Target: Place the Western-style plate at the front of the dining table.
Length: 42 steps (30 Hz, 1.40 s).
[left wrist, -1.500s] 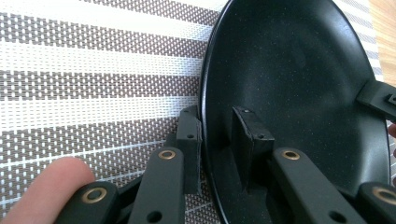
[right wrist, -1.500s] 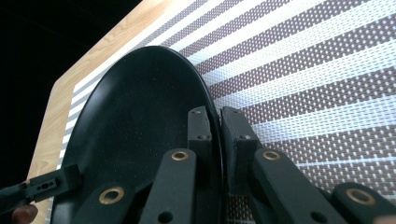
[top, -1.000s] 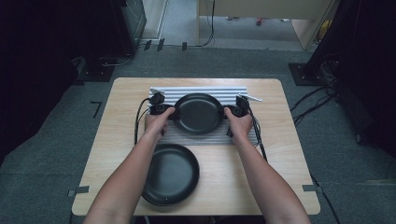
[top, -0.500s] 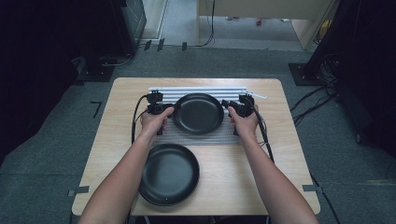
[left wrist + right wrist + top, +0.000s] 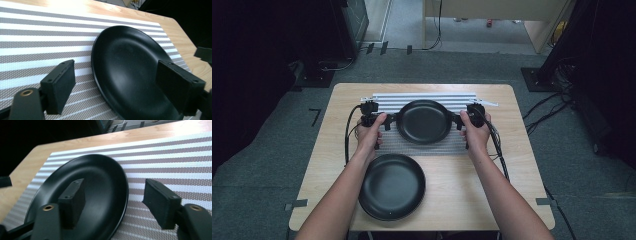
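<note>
Nearest the person, a 2nd black plate lies flat on the bare wood of the table, front-left, just ahead of the left forearm and apart from the mat.

Further in, both hands sit level w/ each other, one at each side of the black plate on the striped mat. That plate lies flat on the mat, about centre of the table, its far rim near the mat's back edge.

Left gripper: at the plate's left rim. Jaws have just been opening and now stand spread. In the left gripper view the left gripper straddles the rim w/ one pad over the mat and the other over the plate; a clear gap each side, so no pinch.

Right gripper: same at the plate's right rim. Jaws also just been opening, now spread. In the right gripper view the right gripper has one pad over the plate's inside and the other over the mat, rim between them but not squeezed.

Beyond the mat, a strip of bare table, then grey carpet w/ cables.
</note>
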### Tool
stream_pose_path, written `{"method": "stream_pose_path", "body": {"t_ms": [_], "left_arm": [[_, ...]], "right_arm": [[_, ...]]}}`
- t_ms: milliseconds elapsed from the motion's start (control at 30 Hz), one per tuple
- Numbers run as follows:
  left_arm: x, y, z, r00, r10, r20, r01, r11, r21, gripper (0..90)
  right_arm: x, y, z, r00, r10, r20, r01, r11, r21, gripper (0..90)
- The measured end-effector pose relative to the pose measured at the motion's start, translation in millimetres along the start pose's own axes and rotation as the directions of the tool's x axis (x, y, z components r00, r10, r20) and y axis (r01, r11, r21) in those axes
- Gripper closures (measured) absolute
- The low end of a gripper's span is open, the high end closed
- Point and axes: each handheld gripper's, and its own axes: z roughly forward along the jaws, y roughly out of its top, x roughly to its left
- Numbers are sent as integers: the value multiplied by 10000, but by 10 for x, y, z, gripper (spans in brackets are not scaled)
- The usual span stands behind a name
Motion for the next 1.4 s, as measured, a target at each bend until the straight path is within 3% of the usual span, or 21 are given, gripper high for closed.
{"method": "stream_pose_path", "body": {"t_ms": [133, 433, 667, 1033, 1233, 1400], "left_arm": [[-3, -101, -137, 9989, 335, -323, -334, 9994, 34, 137], [-11, -239, -381, 9982, 536, -275, -542, 9983, -201, 121], [-31, -381, -559, 9931, 911, -742, -943, 9947, -400, 104], [-86, -595, -870, 9877, 1447, -596, -1486, 9866, -668, 98], [-45, -749, -1040, 9905, 1286, -489, -1325, 9873, -875, 97], [14, -868, -1192, 9896, 1215, -772, -1290, 9866, -1004, 97]], "right_arm": [[52, -57, -153, 9988, -484, 73, 484, 9988, -13, 307], [69, -135, -375, 9972, -739, 120, 739, 9973, -20, 280], [56, -229, -606, 9948, -1012, 82, 1013, 9946, -201, 270], [13, -404, -930, 9940, -1095, -57, 1092, 9933, -379, 269], [-82, -532, -1079, 9954, -954, -36, 953, 9949, -334, 269], [-164, -632, -1205, 9948, -1016, 54, 1017, 9944, -279, 269]]}}
